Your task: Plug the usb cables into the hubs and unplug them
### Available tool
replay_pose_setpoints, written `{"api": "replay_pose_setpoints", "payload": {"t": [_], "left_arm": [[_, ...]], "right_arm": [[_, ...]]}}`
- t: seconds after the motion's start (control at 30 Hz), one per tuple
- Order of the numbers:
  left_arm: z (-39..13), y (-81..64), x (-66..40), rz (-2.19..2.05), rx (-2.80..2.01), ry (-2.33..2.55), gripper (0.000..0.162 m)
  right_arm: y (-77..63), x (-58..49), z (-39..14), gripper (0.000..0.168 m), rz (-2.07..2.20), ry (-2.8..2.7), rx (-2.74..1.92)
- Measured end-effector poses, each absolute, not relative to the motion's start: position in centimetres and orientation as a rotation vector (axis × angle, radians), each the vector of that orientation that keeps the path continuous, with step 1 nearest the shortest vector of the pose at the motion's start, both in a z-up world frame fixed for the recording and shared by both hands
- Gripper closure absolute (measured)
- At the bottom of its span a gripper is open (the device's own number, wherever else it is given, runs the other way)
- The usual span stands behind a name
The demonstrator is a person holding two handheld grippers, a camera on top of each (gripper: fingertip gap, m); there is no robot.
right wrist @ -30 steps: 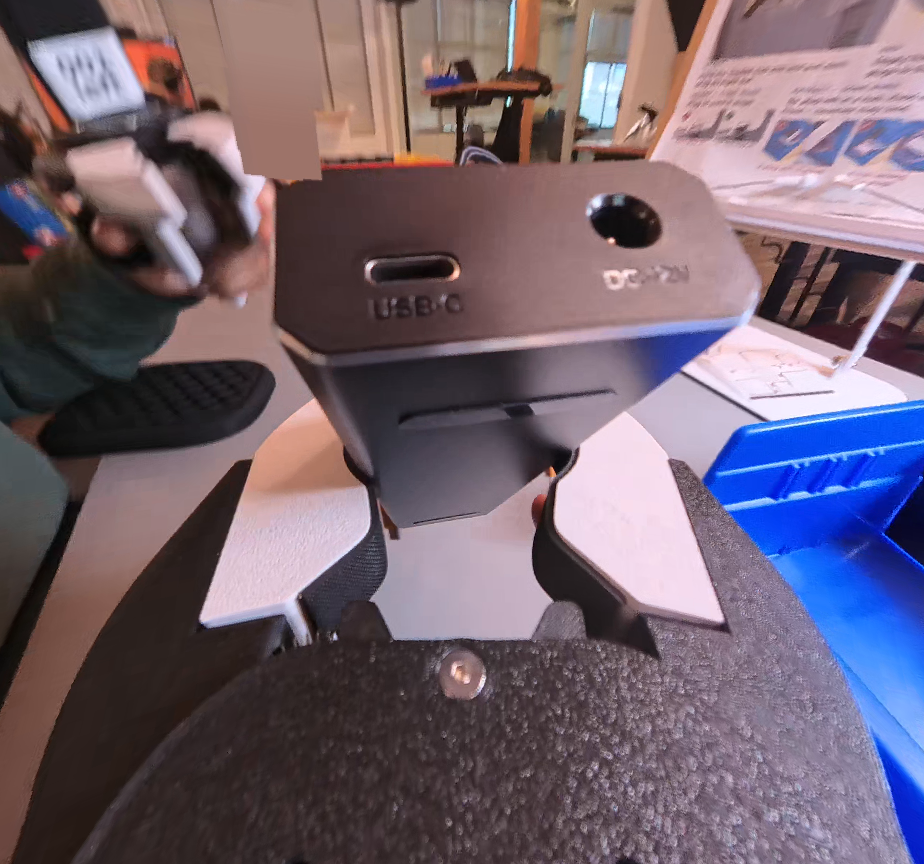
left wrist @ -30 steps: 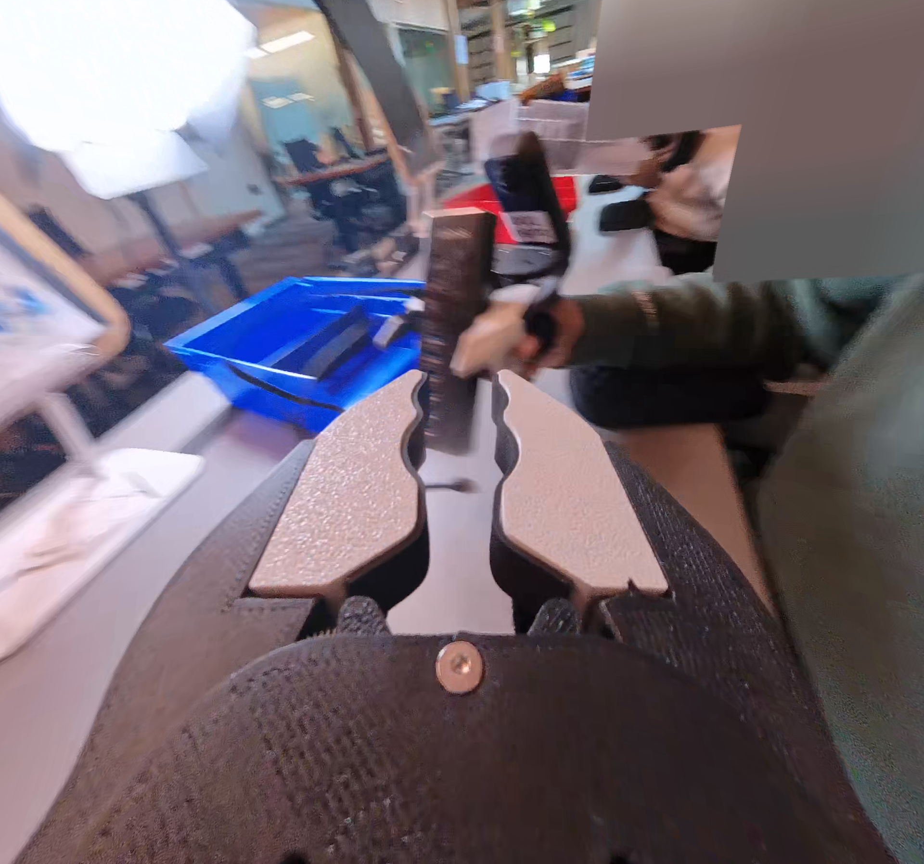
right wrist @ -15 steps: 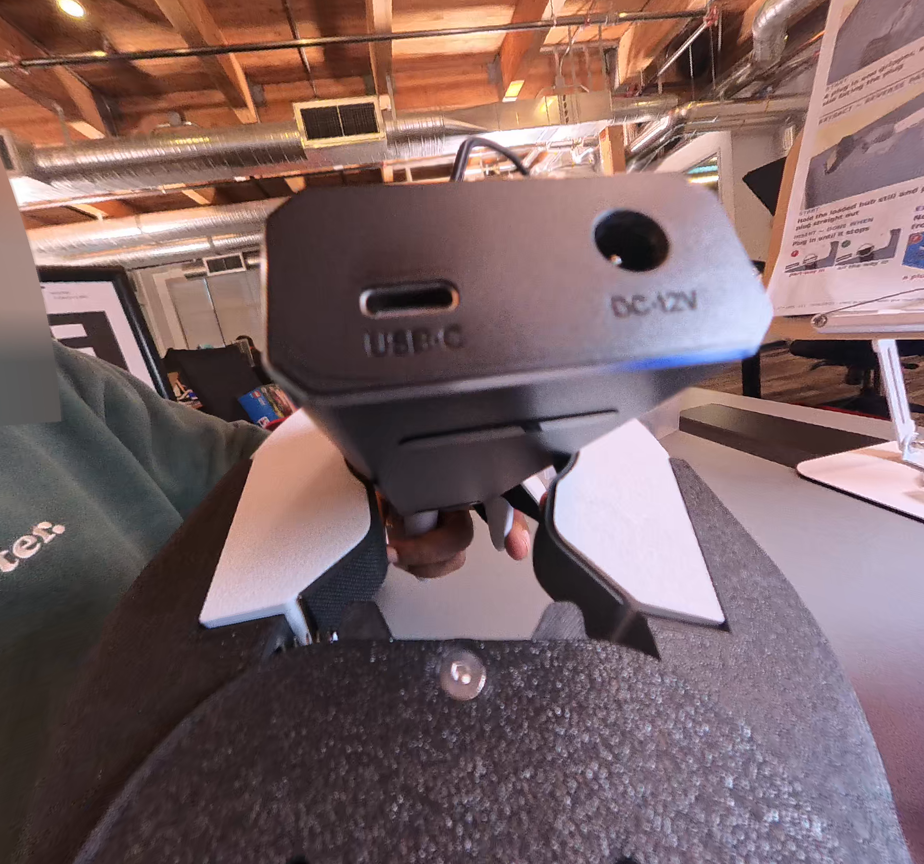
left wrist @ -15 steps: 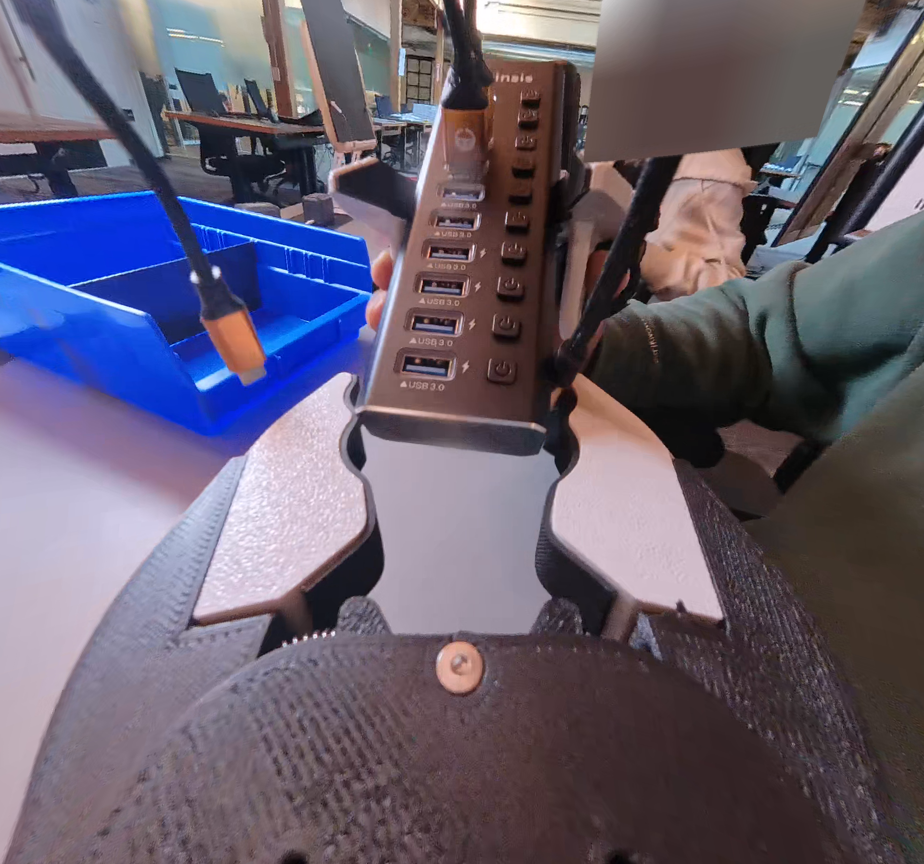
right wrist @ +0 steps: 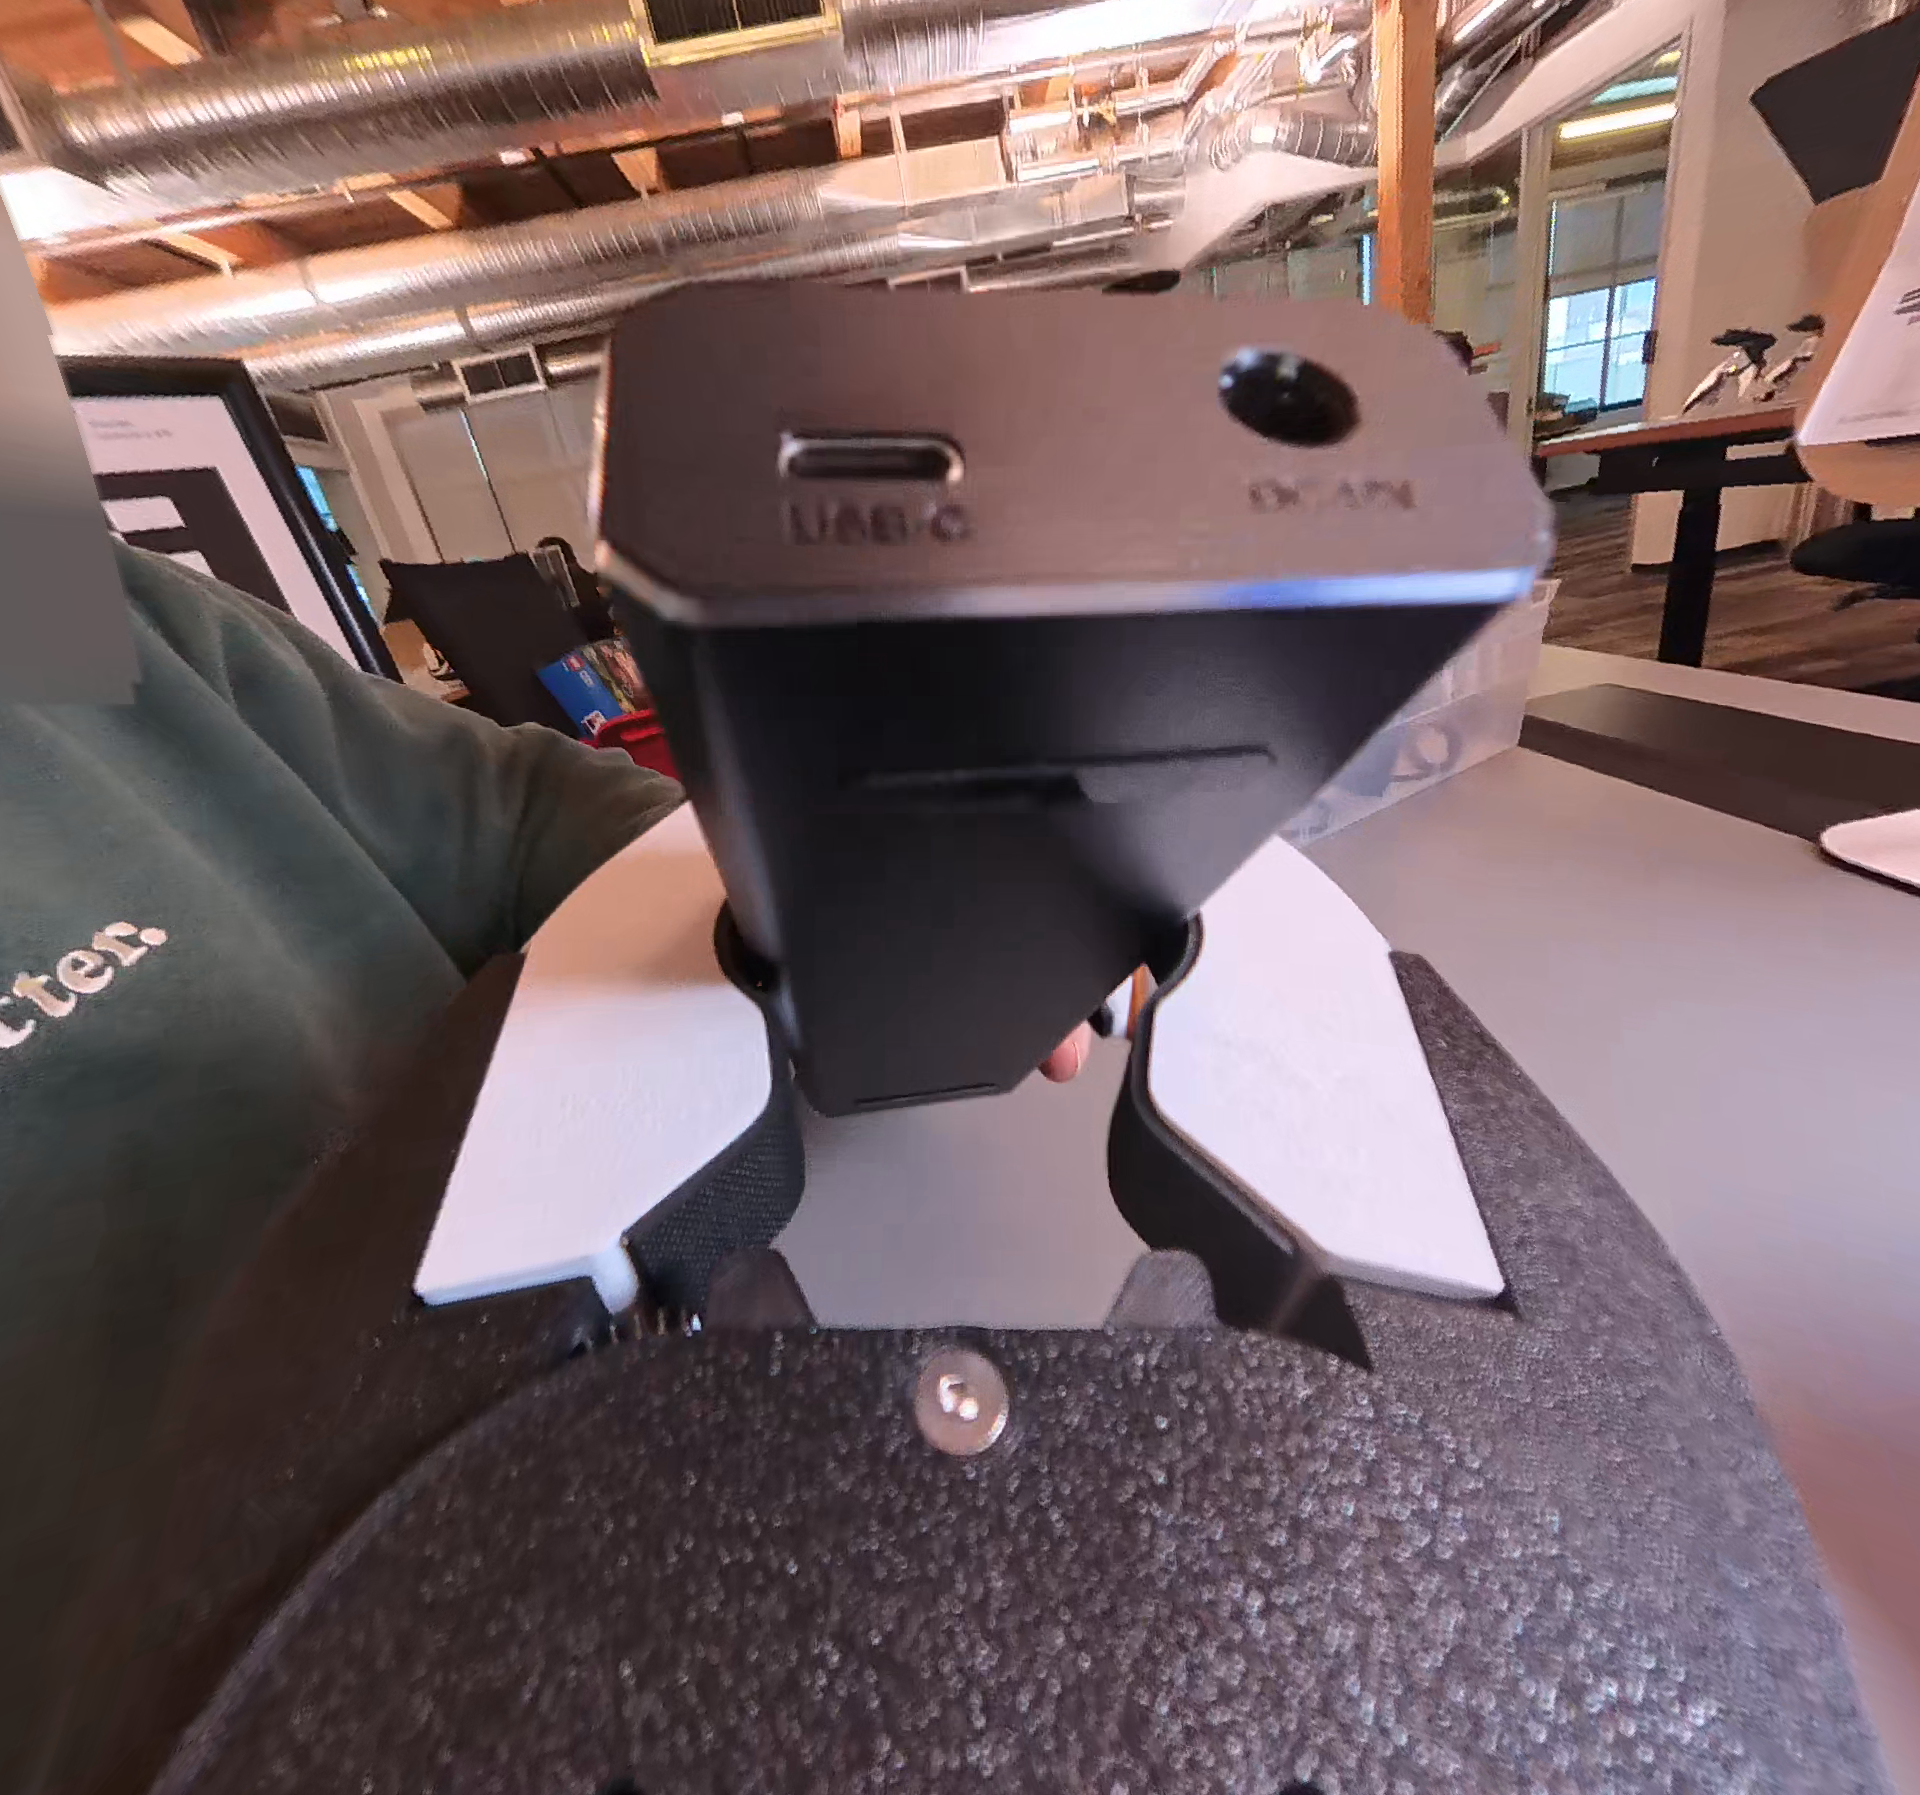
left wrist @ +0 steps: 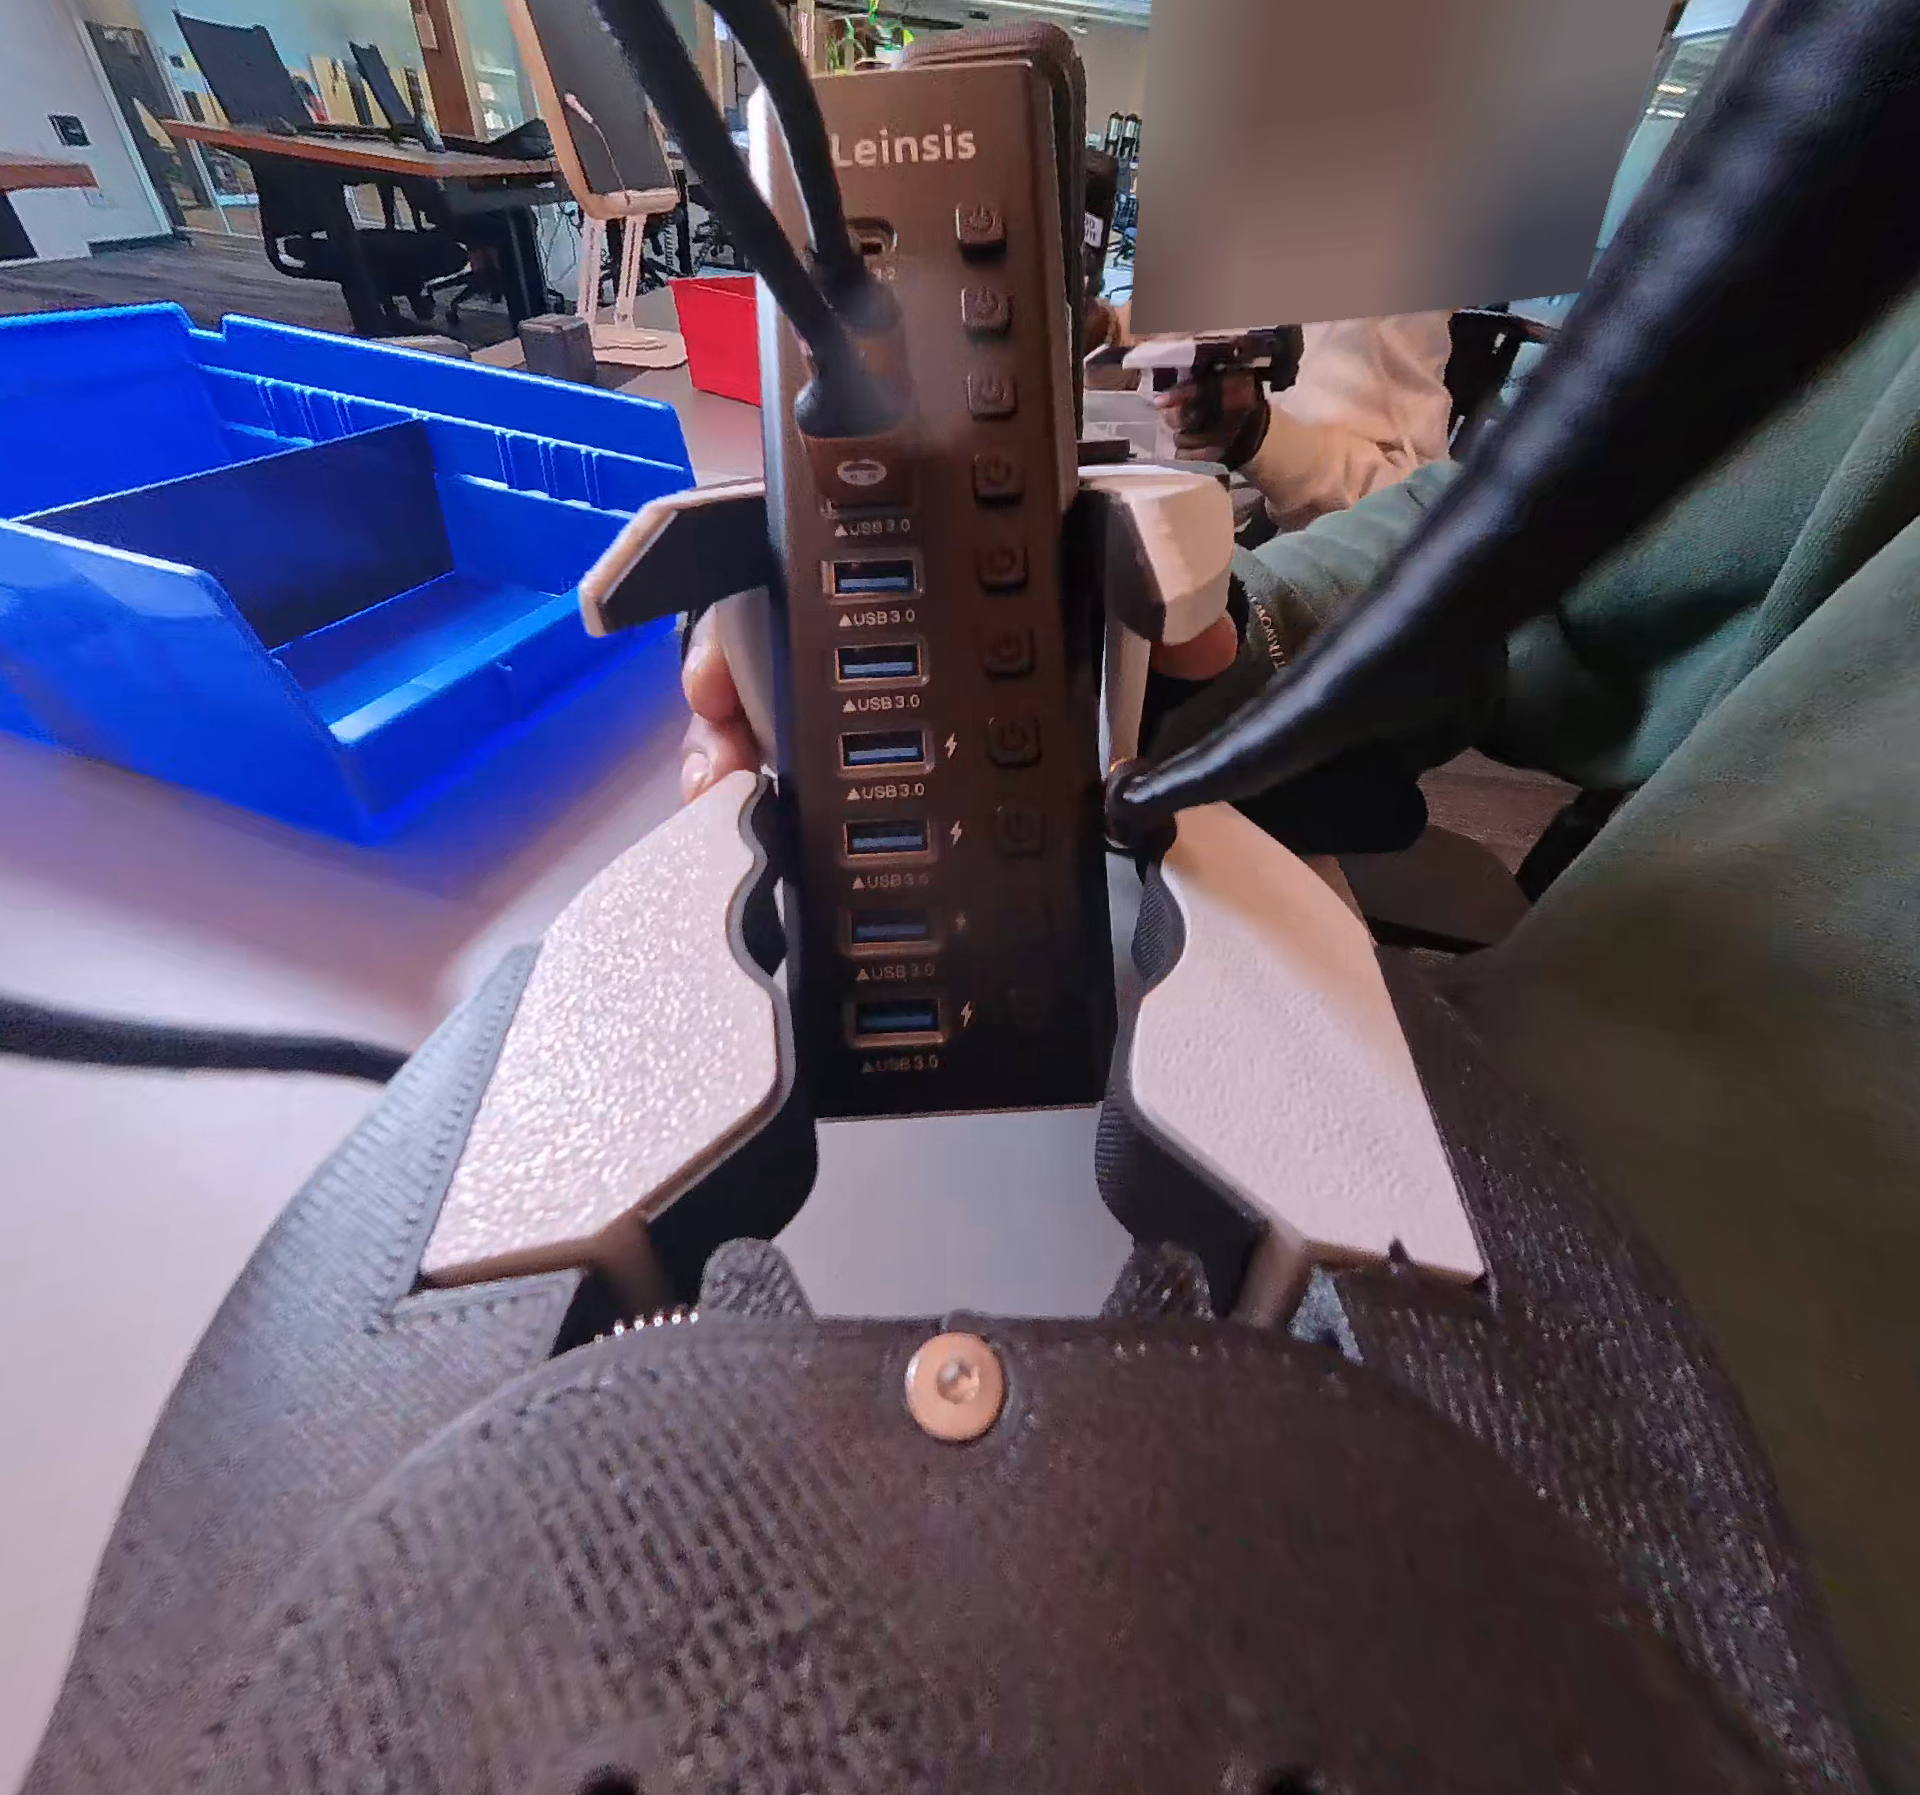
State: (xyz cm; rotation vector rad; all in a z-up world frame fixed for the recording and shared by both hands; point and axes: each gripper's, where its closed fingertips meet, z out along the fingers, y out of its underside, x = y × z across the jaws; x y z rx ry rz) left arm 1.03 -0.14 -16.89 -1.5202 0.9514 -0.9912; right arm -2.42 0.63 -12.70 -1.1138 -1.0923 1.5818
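Left wrist view: left gripper (left wrist: 951, 872) and right gripper (left wrist: 914, 540) (at twelve o'clock) both clamp the hub (left wrist: 925, 665), cables (left wrist: 727, 83) plugged in.

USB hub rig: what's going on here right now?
A person holds a handheld gripper in each hand, and both are clamped on the same dark USB hub, held upright above the table. The left gripper grips its lower end; the right gripper grips it mid-body from the far side. Black cables are plugged into the upper ports, and the lower ports are empty. A blue bin sits to the left.
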Motion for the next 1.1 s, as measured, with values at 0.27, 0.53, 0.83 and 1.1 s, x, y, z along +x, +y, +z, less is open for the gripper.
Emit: {"api": "replay_pose_setpoints", "payload": {"t": [0.27, 0.53, 0.83, 1.1], "left_arm": [[-17.5, -0.9, 1.2, -0.932, -1.485, 1.005, 0.093], [-19.3, -0.9, 2.1, -0.915, -1.577, 1.06, 0.093], [-18.0, -2.1, 1.7, -1.098, -1.552, 1.021, 0.095], [-19.0, -1.8, 0.1, -0.979, -1.58, 1.131, 0.095]], "right_arm": [[-0.1, -2.4, -12.6, 0.096, 1.586, -1.126, -1.115], [-0.4, -2.3, -12.3, 0.096, 1.572, -1.139, -1.092], [0.1, -1.4, -11.5, 0.09, 1.452, -1.254, -1.158], [1.7, 3.5, -11.4, 0.091, 1.08, -1.776, -1.349]]}}
